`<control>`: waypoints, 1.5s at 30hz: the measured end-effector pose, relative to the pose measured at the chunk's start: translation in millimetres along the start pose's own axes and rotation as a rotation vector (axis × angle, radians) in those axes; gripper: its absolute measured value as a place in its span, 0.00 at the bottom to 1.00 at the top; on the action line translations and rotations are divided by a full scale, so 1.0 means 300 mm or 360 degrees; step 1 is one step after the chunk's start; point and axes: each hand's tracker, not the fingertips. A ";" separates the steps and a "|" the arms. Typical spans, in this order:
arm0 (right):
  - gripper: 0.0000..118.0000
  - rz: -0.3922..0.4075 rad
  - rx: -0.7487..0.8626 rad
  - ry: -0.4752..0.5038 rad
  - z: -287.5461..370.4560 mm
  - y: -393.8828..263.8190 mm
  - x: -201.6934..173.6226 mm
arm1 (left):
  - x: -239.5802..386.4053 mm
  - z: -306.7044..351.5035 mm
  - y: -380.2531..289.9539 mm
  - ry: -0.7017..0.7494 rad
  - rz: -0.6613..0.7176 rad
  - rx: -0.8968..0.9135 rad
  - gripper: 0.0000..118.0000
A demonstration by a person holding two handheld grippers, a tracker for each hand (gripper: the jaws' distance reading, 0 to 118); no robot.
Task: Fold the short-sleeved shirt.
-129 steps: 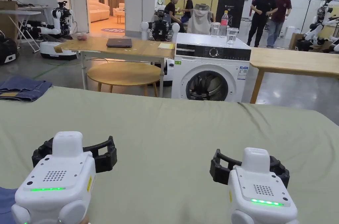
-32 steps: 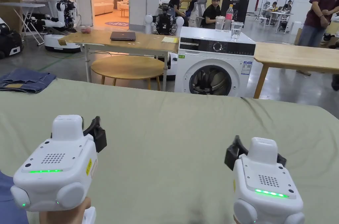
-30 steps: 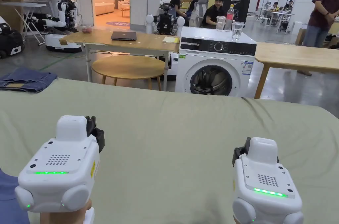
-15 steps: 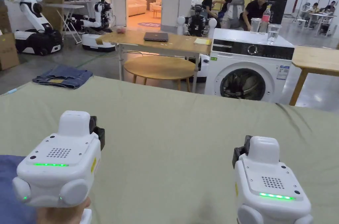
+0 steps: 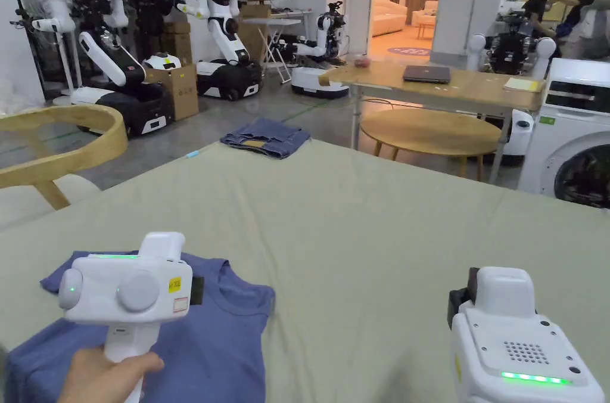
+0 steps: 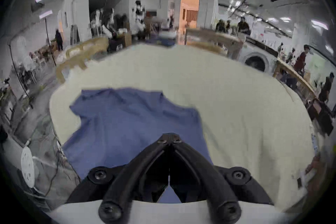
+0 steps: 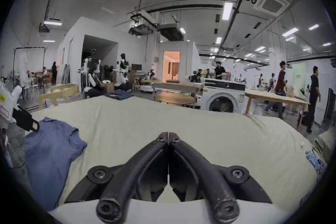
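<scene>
Shirt [image 5: 196,338] lies flat right under the left gripper [image 6: 170,137], well left of the right gripper [image 7: 168,134]; both sets of jaws pressed together, empty.

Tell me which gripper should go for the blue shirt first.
Left. The left gripper hovers shut right over the blue shirt; the right gripper, also shut, hangs over bare green cloth.

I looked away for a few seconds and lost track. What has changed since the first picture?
Both grippers closed: the left gripper and right gripper were open, now their jaws meet on nothing. The left one swung over the blue shirt. The shirt lies unfolded and ungrasped on the green sheet; the jeans stayed put.
</scene>
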 end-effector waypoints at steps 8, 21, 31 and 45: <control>0.00 0.0072 -0.0079 0.0029 -0.023 -0.054 0.020 | 0.018 -0.152 -0.050 -0.0180 0.0136 -0.0345 0.68; 0.00 0.0070 -0.0148 -0.0027 -0.022 -0.086 0.102 | 0.225 -0.334 -0.183 0.0073 -0.0291 -0.0409 0.48; 0.00 0.0054 -0.0136 -0.0093 0.050 -0.047 0.163 | 0.145 -0.209 -0.132 -0.0033 -0.0117 -0.0119 0.00; 0.00 -0.0002 -0.0052 -0.0270 0.136 0.022 0.378 | 0.383 0.203 0.315 -0.0466 -0.0071 0.0465 0.00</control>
